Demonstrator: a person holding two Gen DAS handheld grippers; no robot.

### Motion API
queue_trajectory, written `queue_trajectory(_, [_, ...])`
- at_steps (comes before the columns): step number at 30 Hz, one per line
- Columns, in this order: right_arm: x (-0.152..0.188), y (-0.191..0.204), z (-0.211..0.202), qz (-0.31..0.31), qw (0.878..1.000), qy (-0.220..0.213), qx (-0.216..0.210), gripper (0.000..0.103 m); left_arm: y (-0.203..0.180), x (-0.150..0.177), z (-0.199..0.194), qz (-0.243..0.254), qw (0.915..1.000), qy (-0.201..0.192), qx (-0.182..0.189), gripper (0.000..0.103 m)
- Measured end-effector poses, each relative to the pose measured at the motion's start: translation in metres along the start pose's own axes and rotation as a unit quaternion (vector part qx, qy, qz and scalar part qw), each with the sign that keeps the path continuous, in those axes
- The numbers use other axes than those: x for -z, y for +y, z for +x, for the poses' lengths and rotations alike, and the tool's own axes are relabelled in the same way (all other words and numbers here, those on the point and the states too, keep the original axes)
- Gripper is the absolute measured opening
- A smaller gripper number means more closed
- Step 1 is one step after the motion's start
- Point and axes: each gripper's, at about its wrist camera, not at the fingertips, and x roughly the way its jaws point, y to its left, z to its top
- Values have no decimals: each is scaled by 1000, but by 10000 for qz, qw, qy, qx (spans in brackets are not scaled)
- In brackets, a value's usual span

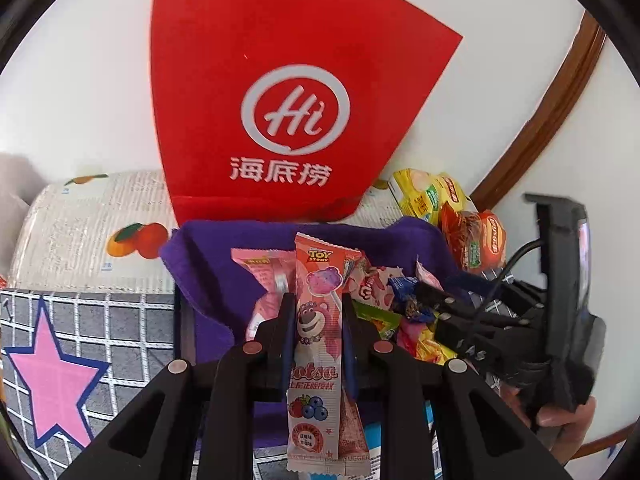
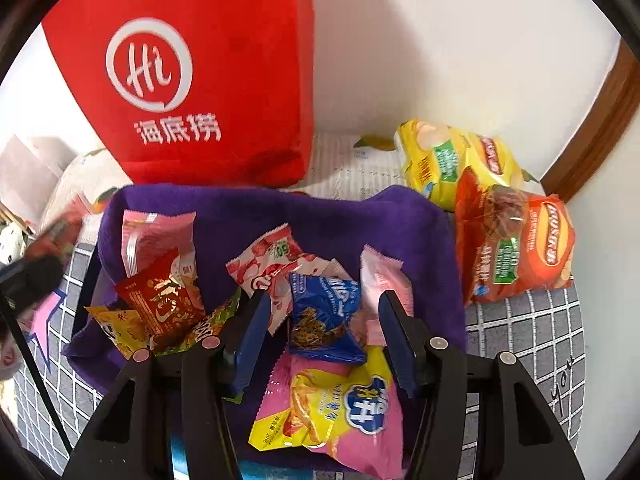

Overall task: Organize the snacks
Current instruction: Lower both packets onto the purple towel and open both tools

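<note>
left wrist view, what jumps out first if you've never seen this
A big red bag with a white Hi logo stands at the back against the wall. Up close, the left hand-held gripper is shut on a pink lollipop packet, above a purple cloth heaped with snack packets.

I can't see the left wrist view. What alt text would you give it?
The left tool is shut on a pink lollipop packet, held above a purple cloth strewn with small snack packets. Behind stands a red bag; the right tool reaches in from the right.
</note>
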Motion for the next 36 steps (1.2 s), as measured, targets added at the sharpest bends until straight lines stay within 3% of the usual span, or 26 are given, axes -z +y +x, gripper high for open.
queue_trajectory(9, [-3,-40,-31,594,9976,-359,-17,56,-12,6,31,4,9980,538,339,19])
queue_trajectory(18, [-3,-50,-40,773,9957,-493,-114,56,-20,13,53,24,9958,869,288,19])
queue_trajectory(36, [-3,-37,-35,439,9981,-430,-99,56,-23,13,66,112,9980,551,297,19])
